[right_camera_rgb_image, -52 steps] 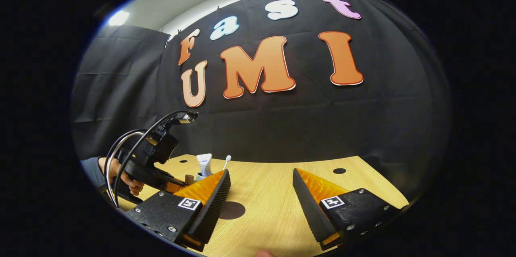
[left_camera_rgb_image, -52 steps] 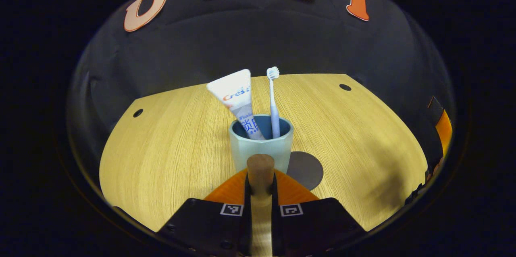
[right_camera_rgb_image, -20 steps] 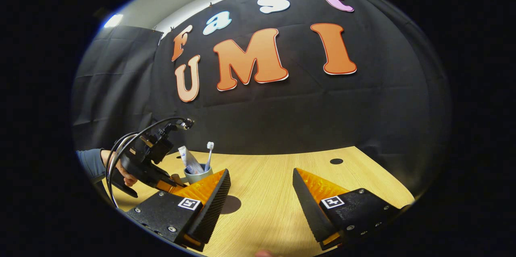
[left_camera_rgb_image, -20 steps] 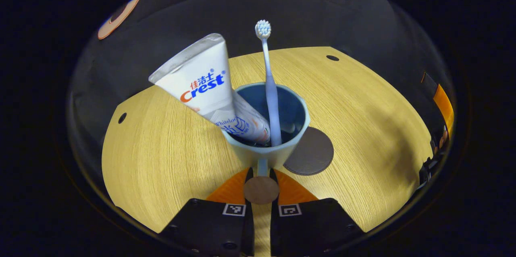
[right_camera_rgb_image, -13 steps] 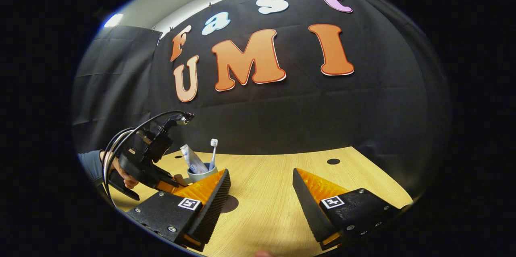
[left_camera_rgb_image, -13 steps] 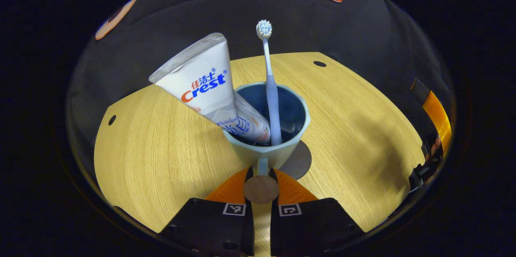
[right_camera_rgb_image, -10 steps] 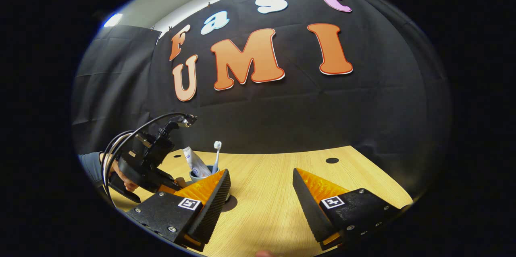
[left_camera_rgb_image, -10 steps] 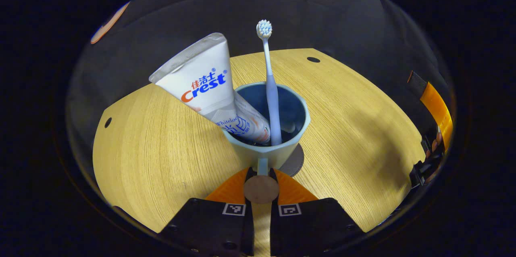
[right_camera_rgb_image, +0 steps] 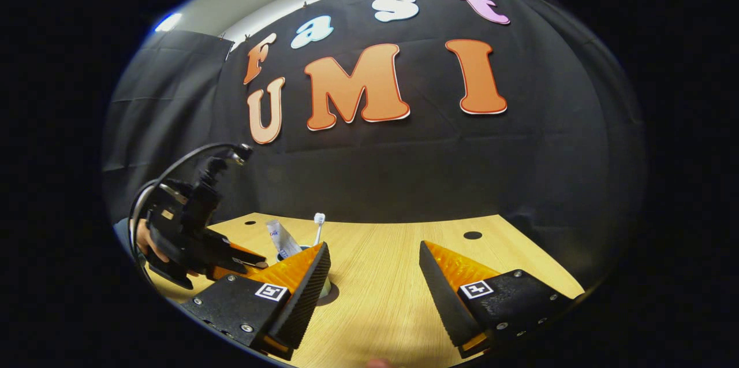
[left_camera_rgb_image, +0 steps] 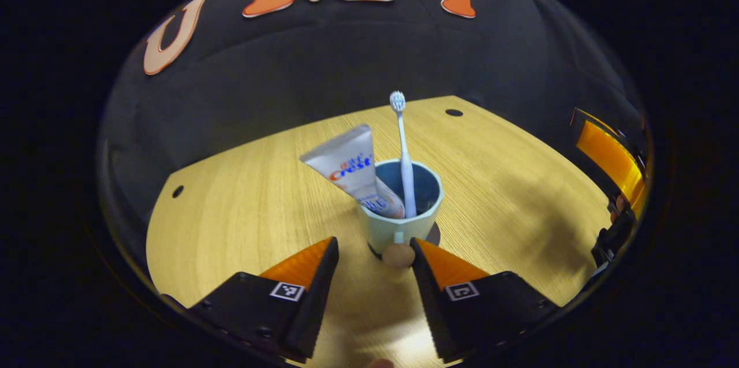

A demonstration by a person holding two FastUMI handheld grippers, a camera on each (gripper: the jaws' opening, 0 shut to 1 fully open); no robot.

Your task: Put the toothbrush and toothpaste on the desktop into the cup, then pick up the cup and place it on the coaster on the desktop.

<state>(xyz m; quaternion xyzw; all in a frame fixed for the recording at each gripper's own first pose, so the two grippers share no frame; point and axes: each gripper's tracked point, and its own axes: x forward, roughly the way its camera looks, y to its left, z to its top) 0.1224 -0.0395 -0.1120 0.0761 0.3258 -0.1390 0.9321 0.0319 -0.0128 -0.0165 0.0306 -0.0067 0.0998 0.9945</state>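
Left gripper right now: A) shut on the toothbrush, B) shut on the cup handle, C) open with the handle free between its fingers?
C: the left gripper has its fingers spread apart, and the cup sits on the coaster with its handle unpinched.

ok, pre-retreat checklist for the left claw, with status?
1. Left claw open, clear of the round wooden handle knob: ok.
2. Pale blue ceramic cup upright: ok.
3. Cup on the dark round coaster: ok, though centring cannot tell, only slivers show.
4. White toothpaste tube in cup, leaning on rim: ok.
5. Light blue toothbrush in cup, upright: ok.
6. Right claw open, apart from the cup: ok.
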